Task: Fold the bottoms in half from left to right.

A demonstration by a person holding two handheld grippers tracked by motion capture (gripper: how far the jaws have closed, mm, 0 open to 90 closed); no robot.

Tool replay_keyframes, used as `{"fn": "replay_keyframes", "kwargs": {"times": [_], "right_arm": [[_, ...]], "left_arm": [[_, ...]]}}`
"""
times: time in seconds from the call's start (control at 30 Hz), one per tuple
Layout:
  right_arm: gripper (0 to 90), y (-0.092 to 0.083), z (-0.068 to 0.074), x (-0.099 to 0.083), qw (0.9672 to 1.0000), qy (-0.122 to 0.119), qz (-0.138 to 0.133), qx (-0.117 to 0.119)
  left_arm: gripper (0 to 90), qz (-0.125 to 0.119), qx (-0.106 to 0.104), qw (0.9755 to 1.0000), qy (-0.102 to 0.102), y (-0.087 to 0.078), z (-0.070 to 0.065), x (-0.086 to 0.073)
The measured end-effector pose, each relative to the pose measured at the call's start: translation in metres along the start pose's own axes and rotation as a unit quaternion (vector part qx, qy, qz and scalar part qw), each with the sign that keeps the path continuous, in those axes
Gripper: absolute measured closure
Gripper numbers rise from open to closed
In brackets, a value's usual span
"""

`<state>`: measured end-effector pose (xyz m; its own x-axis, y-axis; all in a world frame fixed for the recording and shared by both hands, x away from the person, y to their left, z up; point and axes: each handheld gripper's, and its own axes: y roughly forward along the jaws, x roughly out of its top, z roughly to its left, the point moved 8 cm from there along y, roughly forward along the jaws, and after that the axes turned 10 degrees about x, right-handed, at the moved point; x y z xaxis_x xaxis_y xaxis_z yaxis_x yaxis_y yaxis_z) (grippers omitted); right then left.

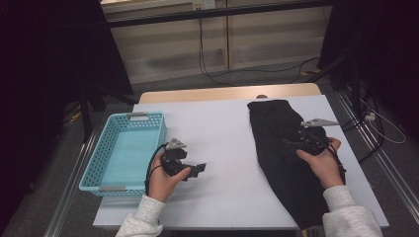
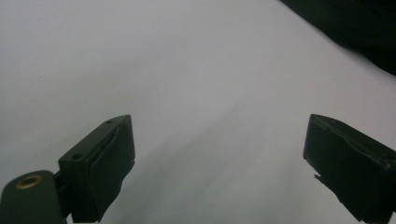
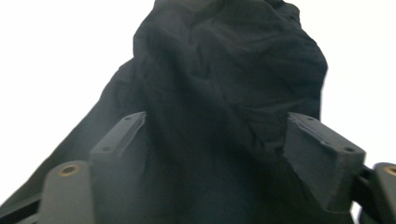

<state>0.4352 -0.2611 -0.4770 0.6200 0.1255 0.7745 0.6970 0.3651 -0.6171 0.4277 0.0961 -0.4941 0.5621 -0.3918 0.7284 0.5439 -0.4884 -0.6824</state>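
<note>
black cloth [image 1: 286,158] near end hidden under right forearm, cut off.

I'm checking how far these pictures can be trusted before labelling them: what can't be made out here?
- Black garment: high view, its near end runs under the right forearm and off the table edge; which kind of garment cannot be told.
- Right claw: high view, black against the dark cloth, so its jaws barely show.
- Garment folds: right gripper view, blurred and dark.
- Blue basket: high view, mesh holes too small to see through.

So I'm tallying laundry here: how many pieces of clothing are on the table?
1: a black garment lying on the table's right side, under the right gripper. Folds could hide another.
</note>
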Motion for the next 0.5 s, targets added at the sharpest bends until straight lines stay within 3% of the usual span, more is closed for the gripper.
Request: {"fn": "replay_keyframes", "kwargs": {"times": [0.17,0.23,0.5], "right_arm": [[19.9,0.008,0.009,0.007,1.0000,0.000,-0.008,0.003],[19.9,0.012,0.013,0.007,1.0000,0.001,0.001,0.008],[15.7,0.018,0.013,0.010,1.0000,-0.001,0.000,0.004]], "left_arm": [[7.7,-0.006,-0.002,1.0000,0.001,-0.002,-0.001,0.004],[7.6,-0.013,-0.003,0.9999,-0.005,0.000,-0.003,0.008],[7.6,0.003,-0.002,1.0000,0.008,0.012,-0.005,0.006]]}}
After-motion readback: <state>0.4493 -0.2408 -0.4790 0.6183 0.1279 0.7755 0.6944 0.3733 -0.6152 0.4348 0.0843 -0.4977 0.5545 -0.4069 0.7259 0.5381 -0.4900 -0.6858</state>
